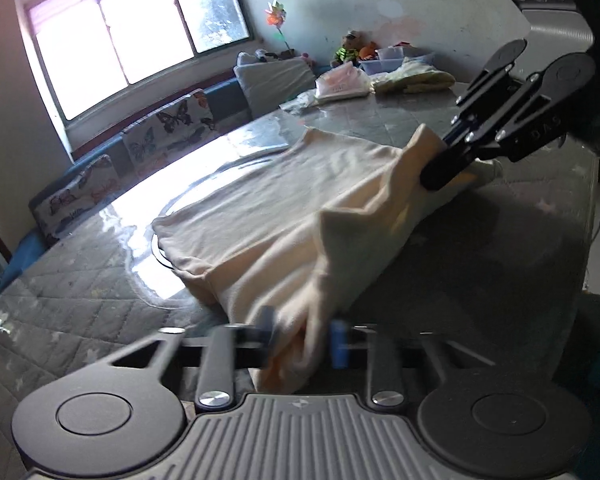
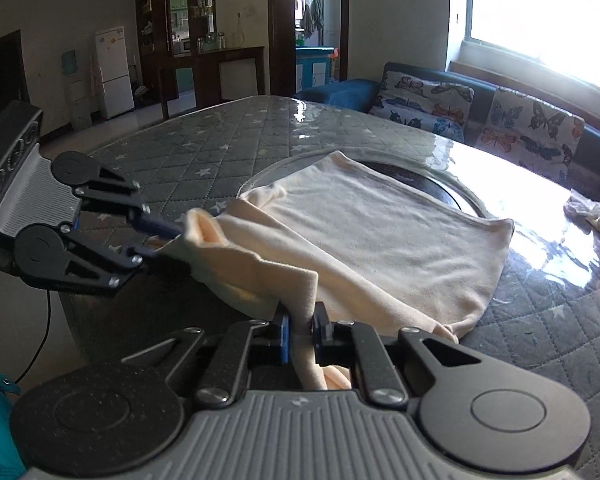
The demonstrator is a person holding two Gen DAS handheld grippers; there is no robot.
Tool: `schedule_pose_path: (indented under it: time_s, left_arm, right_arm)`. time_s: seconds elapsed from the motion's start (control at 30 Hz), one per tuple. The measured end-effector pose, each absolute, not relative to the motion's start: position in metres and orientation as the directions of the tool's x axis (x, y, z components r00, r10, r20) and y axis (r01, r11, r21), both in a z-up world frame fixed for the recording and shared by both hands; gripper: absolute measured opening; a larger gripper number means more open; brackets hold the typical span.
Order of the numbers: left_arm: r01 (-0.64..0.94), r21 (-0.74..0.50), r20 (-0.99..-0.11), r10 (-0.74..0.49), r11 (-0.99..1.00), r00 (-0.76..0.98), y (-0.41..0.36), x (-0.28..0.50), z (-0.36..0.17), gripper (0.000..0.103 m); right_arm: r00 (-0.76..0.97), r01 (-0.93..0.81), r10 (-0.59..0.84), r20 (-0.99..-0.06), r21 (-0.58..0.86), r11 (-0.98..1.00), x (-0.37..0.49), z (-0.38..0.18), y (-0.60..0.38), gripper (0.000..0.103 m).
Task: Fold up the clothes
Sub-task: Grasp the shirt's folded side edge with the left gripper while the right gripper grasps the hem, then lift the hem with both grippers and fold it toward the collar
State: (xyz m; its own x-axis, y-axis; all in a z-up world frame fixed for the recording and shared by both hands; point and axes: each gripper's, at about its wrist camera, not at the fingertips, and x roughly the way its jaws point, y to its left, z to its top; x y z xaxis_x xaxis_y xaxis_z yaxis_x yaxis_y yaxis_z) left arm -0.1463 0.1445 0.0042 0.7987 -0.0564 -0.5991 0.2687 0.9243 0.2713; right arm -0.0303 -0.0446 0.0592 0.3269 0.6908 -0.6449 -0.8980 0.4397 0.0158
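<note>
Two claws lifting a cream garment's near edge

The left claw (image 1: 304, 340) and right claw (image 2: 300, 330) each clamp the cream garment (image 2: 380, 224), which lies on the quilted table (image 2: 188, 152).

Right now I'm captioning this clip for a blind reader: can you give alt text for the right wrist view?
The right tongs pinch a fold of a cream garment at the near edge of a grey quilted table. The left tongs grip another bunched corner at the left. The rest lies flat toward a butterfly-print sofa under a bright window.
</note>
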Motion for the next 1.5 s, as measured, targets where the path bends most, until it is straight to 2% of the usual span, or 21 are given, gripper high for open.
schedule_pose_path:
  time_s: [0.07,0.33,0.77,1.2,1.33,1.5]
  left_arm:
    - [0.263,0.263,-0.589,-0.061,0.928,0.805,0.146,-0.148,0.007,0.011]
    - [0.25,0.21,-0.545,-0.1,0.945,0.833,0.146,-0.173,0.032,0.01]
    - [0.336,0.142,-0.564,-0.203,0.931,0.801,0.127,-0.24,0.073,0.01]
    - [0.219,0.132,-0.534,-0.116,0.967,0.838,0.166,-0.133,0.075,0.01]
    - [0.147,0.125,-0.566,-0.051,0.981,0.823,0.18,-0.085,0.059,0.01]
    - [0.046,0.099,-0.632,0.027,0.994,0.775,0.195,-0.032,0.025,0.015]
  right_arm:
    - [0.333,-0.901,0.698,-0.634,0.004,0.434,-0.035,0.061,-0.046,0.009]
    - [0.336,-0.918,0.743,-0.578,-0.025,0.396,-0.055,0.084,-0.06,0.008]
    - [0.218,-0.958,0.743,-0.633,0.006,0.286,-0.105,0.128,-0.097,0.008]
    - [0.299,-0.933,0.735,-0.608,-0.027,0.358,-0.011,0.138,-0.049,0.008]
    - [0.327,-0.923,0.716,-0.616,-0.047,0.381,0.023,0.128,-0.022,0.008]
    - [0.392,-0.871,0.666,-0.634,-0.022,0.491,0.065,0.076,0.012,0.01]
